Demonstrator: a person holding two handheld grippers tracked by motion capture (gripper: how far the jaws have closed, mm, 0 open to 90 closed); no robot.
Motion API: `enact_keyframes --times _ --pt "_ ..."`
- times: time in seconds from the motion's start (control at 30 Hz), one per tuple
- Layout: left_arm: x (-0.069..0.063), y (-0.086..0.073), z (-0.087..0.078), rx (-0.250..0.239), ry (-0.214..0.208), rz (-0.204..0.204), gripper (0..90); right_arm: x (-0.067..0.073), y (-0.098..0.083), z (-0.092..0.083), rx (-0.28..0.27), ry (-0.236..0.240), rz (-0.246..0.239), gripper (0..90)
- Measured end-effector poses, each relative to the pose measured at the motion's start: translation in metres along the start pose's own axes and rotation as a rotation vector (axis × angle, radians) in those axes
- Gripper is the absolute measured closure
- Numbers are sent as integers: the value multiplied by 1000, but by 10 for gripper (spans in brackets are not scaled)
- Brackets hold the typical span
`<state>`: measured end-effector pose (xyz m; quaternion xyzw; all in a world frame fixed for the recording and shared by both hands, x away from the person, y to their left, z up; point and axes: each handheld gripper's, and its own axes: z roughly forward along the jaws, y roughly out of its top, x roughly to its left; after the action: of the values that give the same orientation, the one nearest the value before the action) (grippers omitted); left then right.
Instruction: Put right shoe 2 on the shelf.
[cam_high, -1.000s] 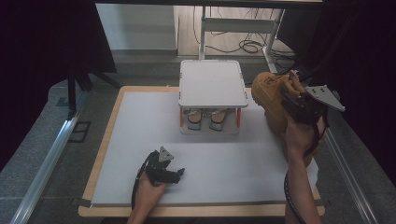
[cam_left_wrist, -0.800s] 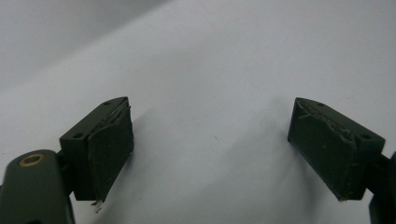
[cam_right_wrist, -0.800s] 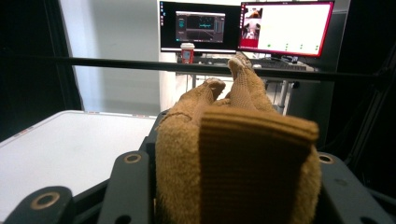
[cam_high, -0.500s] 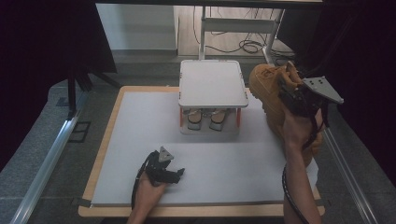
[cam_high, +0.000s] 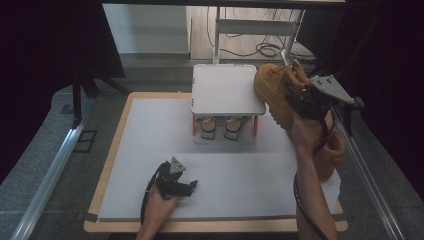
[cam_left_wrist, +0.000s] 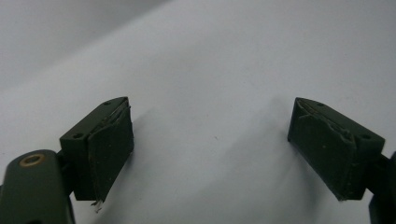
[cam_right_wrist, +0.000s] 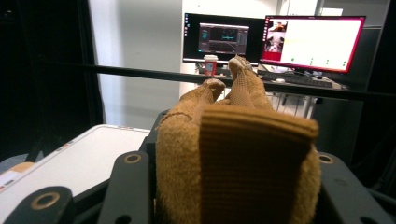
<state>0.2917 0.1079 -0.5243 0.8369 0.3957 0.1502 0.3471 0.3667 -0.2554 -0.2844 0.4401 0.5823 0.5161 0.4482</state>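
The right gripper (cam_high: 295, 97) has its jaws clamped on the collar of a tan suede boot (cam_high: 274, 95), held up in the air with the toe just over the right edge of the white top shelf (cam_high: 225, 90) of a small shoe rack. In the right gripper view the boot (cam_right_wrist: 233, 154) sits squeezed between the two black jaws, its tongue and laces rising ahead of them. Below and behind that gripper, the second tan boot (cam_high: 331, 152) lies on the grey mat (cam_high: 150, 135), beside the person's right forearm. The left gripper (cam_high: 184, 186) rests on the mat, well apart from both boots, its jaws spread wide with nothing between them.
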Motion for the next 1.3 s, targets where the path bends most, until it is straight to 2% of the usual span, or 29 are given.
enact_keyframes --times 0.7,0.9,1.13,1.3 --pt "0 0 0 -2 0 1 142 56 5 30 -15 111 1 539" --pt "0 0 0 -2 0 3 142 76 6 42 -22 152 3 539" --pt "0 0 0 -1 1 4 143 93 4 55 -17 184 8 539" --pt "0 0 0 -2 1 4 143 105 1 65 -29 190 9 539"
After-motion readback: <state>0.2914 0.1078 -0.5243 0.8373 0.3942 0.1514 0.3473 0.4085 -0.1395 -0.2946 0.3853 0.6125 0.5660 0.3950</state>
